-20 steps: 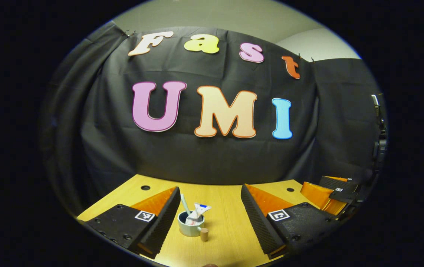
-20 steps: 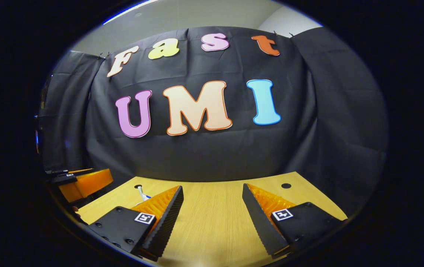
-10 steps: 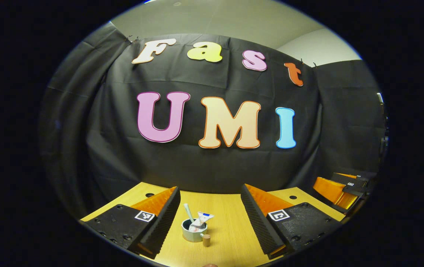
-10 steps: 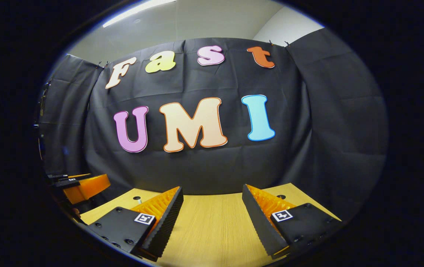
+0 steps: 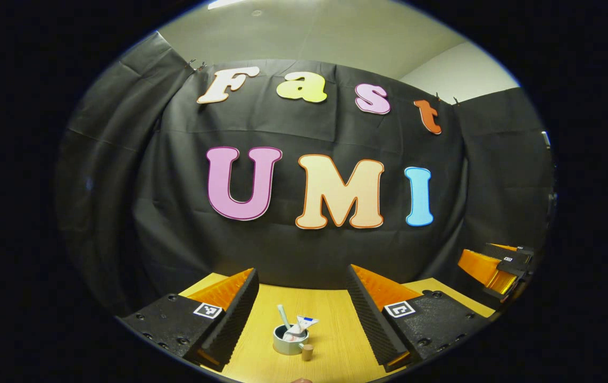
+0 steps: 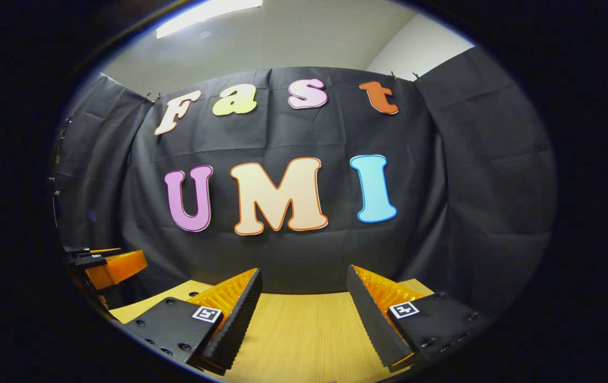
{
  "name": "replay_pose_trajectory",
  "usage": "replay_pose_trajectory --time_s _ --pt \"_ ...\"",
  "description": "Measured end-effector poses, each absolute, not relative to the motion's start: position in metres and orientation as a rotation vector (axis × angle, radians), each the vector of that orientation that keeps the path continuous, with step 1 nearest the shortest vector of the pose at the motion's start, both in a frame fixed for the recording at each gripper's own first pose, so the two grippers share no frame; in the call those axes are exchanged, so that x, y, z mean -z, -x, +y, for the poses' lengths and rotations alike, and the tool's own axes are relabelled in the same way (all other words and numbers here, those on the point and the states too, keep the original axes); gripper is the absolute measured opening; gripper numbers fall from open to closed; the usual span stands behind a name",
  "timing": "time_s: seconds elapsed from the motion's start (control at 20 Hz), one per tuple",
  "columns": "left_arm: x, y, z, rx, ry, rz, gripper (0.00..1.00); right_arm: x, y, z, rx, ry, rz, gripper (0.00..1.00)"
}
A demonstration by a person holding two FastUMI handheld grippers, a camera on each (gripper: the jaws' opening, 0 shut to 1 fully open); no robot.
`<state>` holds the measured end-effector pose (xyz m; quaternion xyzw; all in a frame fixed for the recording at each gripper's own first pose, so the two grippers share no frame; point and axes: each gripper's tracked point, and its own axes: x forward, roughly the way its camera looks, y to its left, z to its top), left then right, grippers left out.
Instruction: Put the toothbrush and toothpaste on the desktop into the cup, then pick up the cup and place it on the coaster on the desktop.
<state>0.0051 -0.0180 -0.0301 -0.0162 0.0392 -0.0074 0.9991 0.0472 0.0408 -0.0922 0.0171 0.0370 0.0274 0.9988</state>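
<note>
In the left gripper view, the left gripper (image 5: 301, 308) hangs above the wooden bench (image 5: 330, 314) with its fingers spread wide and nothing between them. Beyond them the cup (image 5: 289, 341) stands on the bench, with the toothbrush (image 5: 283, 316) and toothpaste (image 5: 300, 327) leaning inside it and its handle toward the camera. In the right gripper view, the right gripper (image 6: 304, 311) is likewise spread apart and empty over bare bench.

Right gripper (image 6: 304, 279) hangs above the light wooden desktop (image 6: 304, 340), its two ridged fingers (image 6: 240, 314) spread wide with bare wood between them. Far off to the left of that desktop, the left gripper (image 6: 109, 266) floats near the black cloth wall (image 6: 468, 213).
</note>
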Motion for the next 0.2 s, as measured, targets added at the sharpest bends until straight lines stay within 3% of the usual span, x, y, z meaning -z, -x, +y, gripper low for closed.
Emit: replay_pose_trajectory --time_s 0.2 --pt "0.0271 -0.0044 -0.0192 0.020 0.026 0.074 0.94 0.0923 -0.0438 0.0450 -0.062 -0.027 0.076 0.98"
